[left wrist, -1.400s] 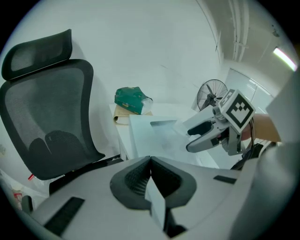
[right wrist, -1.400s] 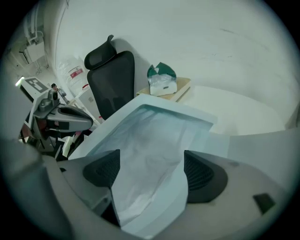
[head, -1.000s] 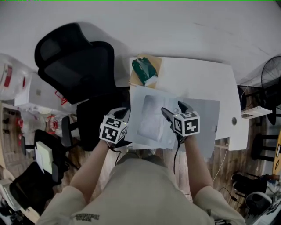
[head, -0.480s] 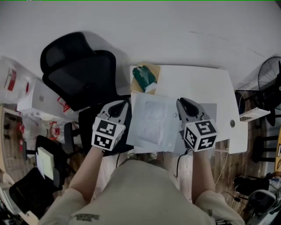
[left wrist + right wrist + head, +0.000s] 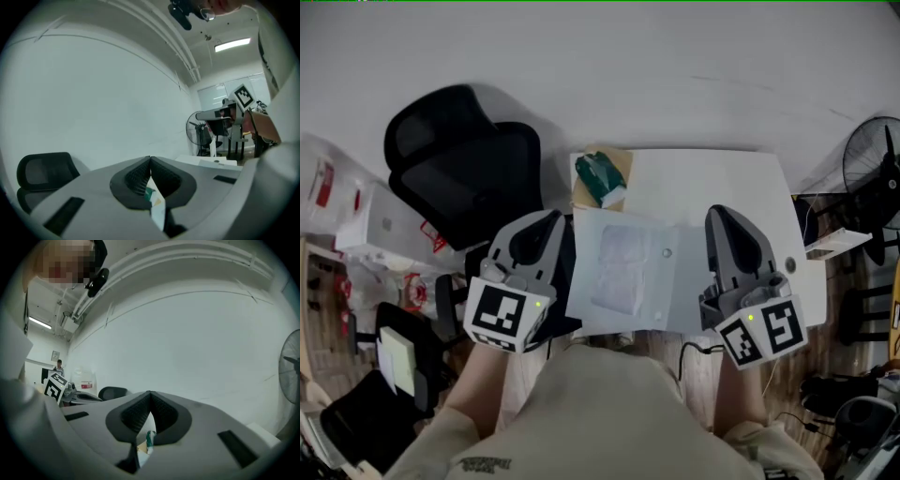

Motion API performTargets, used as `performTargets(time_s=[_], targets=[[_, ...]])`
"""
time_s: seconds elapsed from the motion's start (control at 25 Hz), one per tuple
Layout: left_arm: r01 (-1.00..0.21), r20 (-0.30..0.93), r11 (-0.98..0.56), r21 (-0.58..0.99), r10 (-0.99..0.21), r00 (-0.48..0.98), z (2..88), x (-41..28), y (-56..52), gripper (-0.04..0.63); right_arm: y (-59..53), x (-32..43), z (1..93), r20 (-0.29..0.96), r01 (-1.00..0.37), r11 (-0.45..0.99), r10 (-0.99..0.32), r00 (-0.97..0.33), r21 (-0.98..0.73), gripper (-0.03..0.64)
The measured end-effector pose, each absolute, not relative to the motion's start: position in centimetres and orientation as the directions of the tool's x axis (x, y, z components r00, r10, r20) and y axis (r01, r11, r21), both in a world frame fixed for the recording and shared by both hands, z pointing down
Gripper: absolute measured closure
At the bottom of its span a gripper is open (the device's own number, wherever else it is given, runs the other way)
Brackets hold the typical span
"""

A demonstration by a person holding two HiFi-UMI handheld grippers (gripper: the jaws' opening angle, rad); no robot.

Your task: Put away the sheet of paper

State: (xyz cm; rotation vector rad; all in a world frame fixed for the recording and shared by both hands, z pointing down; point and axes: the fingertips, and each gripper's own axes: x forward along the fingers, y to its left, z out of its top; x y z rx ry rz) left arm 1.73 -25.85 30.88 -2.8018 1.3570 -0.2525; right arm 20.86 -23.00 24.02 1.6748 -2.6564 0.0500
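The sheet of paper [image 5: 628,267], pale and see-through in part, lies flat on the white table [image 5: 722,178], between my two grippers. My left gripper [image 5: 542,225] is raised over the sheet's left edge. My right gripper [image 5: 727,216] hangs over its right edge. Both point away from me toward the wall. In the left gripper view the jaws [image 5: 150,159] meet at their tips, and in the right gripper view the jaws [image 5: 150,393] do too. I see nothing pinched between either pair. Only a sliver of the table and sheet shows through the gap below the tips.
A green object on a tan pad [image 5: 600,178] sits at the table's far left corner. A black office chair [image 5: 459,159] stands left of the table. A fan [image 5: 877,169] stands to the right. Boxes and bags crowd the floor at left.
Both grippers have risen toward my head and moved apart, off the middle of the sheet to its sides. The right gripper's jaws, open a second ago, have shut.
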Motion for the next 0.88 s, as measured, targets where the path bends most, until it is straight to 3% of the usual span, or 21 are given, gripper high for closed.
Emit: performTargets(time_s=[0.16, 0.4, 0.88], targets=[[-0.774, 0.016, -0.627, -0.091, -0.778, 0.628, 26.4, 2.2, -24.6, 0.575, -20.9, 21.3, 21.5, -0.073, -0.902, 0.432, -0.900, -0.429, -0.026, 0.595], [-0.780, -0.012, -0.612, -0.131, -0.786, 0.618, 24.0, 2.2, -23.5, 0.575, -18.5, 21.2, 19.8, -0.108, -0.898, 0.439, -0.893, -0.437, 0.005, 0.595], [-0.784, 0.058, -0.608, -0.127, -0.793, 0.606, 27.3, 2.1, -23.3, 0.575, -18.6, 21.1, 25.0, 0.030, -0.899, 0.438, -0.899, -0.438, 0.018, 0.595]])
